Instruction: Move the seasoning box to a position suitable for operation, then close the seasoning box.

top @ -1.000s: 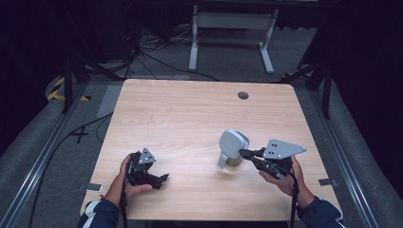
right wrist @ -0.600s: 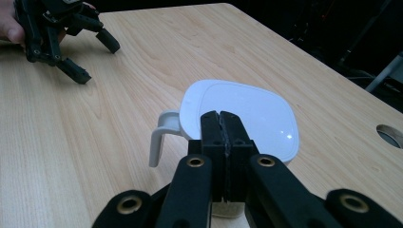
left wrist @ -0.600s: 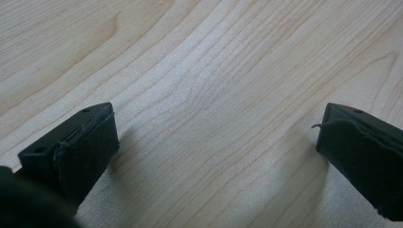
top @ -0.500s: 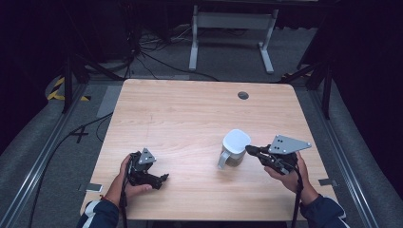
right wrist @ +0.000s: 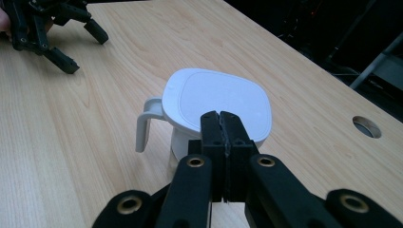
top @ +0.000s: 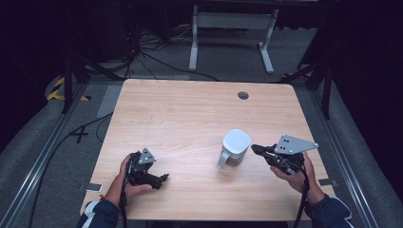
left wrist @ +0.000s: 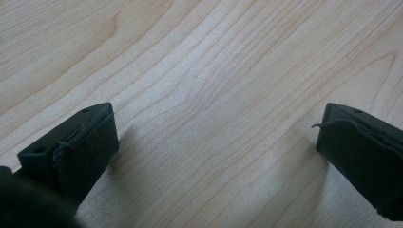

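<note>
A white lidded jug [top: 235, 147] with a handle toward the near left stands upright on the wooden table [top: 190, 109], right of centre. My right gripper [top: 253, 148] is shut and empty, its tips level with the lid's right edge. In the right gripper view the closed jaws [right wrist: 221, 118] point at the jug [right wrist: 214, 95]; I cannot tell if they touch it. My left gripper [top: 164, 178] rests open near the front left edge, with bare wood between its fingers [left wrist: 214, 133].
A round cable hole [top: 243, 95] sits in the table's far right part. My left gripper [right wrist: 85, 52] lies well away from the jug. A white metal frame [top: 228, 38] and cables lie on the floor behind the table.
The jug, tilted a second ago, now stands upright. My right gripper has drawn back a little to the right. The left gripper has stayed put.
</note>
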